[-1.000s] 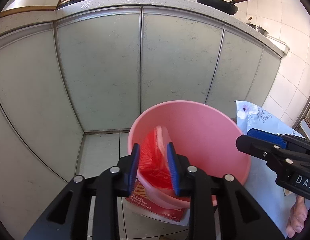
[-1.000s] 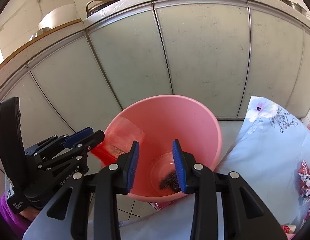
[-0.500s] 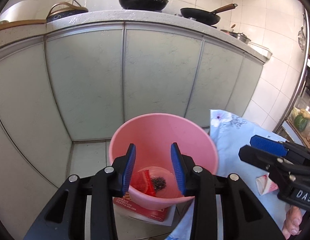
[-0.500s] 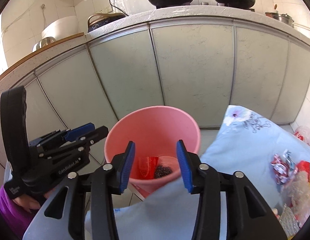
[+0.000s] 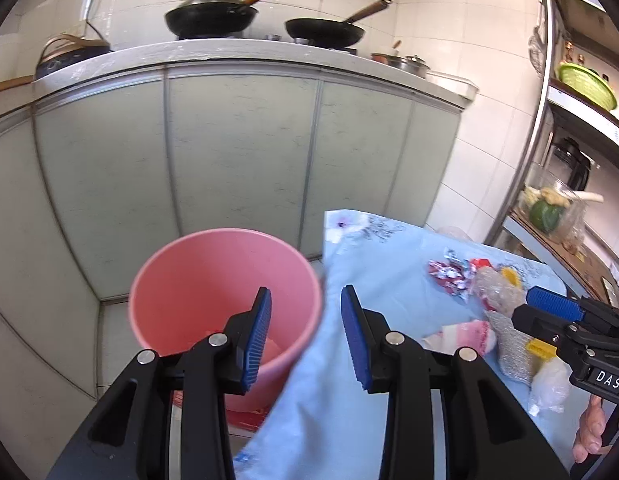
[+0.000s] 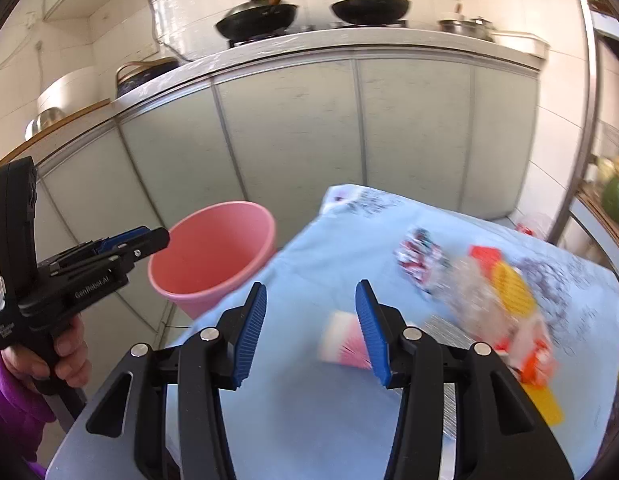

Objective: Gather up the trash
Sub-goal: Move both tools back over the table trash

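Now both grippers, left [image 5: 305, 334] and right [image 6: 311, 330], gape empty, swinging from bucket [image 5: 225, 276] toward wrappers [image 6: 469, 292] at two o'clock, ready to grab more.

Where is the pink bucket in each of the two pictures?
Left wrist view: the pink bucket sits lower left of middle, right behind the left gripper's left finger.
Right wrist view: the pink bucket is left of middle, beside the blue flowered cloth, with the other gripper at its left rim.
Shared landmark: the two black pans on the counter above the cabinet doors.
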`<state>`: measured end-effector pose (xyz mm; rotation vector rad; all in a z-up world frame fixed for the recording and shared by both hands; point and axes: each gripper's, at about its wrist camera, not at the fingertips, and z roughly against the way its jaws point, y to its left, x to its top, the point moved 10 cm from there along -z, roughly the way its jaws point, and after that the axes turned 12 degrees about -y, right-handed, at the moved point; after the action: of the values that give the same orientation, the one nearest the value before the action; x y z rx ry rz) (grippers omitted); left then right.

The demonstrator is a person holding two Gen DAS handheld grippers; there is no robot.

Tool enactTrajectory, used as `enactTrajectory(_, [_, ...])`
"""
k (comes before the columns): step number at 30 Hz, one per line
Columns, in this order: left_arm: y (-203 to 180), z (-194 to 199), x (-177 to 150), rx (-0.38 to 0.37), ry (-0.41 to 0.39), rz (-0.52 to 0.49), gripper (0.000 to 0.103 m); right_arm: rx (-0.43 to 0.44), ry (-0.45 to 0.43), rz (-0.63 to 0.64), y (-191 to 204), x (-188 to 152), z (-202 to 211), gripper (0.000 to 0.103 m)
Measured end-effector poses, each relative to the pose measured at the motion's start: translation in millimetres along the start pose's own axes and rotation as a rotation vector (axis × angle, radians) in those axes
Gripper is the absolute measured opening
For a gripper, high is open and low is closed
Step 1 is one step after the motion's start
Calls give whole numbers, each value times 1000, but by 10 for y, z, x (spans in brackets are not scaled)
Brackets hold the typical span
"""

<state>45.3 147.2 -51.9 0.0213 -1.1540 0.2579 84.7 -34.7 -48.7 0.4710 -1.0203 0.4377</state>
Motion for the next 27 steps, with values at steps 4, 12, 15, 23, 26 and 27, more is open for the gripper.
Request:
enactTrajectory(4, [-308, -56, -56, -52, 19, -35, 35, -72, -9, -13, -346, -170, 268, 47])
enactTrajectory(12, [-895, -154, -200, -158, 68, -93, 35, -191, -24, -110, -1038, -514, 765, 47])
enactTrajectory(15, [-1099, -193, -282, -199, 95, -127, 35, -198, -3, -147, -1147, -662, 828, 47])
enactTrajectory(23, [-1681, -293, -561, -359, 207, -130, 35, -173, 39, -158, -1145, -847, 828, 56])
enactTrajectory(26, [-1868, -335, -712, -390, 243, -157, 35, -165, 49, -138, -1112, -866, 822, 57])
enactTrajectory(27, [-1920, -362, -770, -392, 256, -171, 35, -161, 56, -132, -1103, -888, 820, 57])
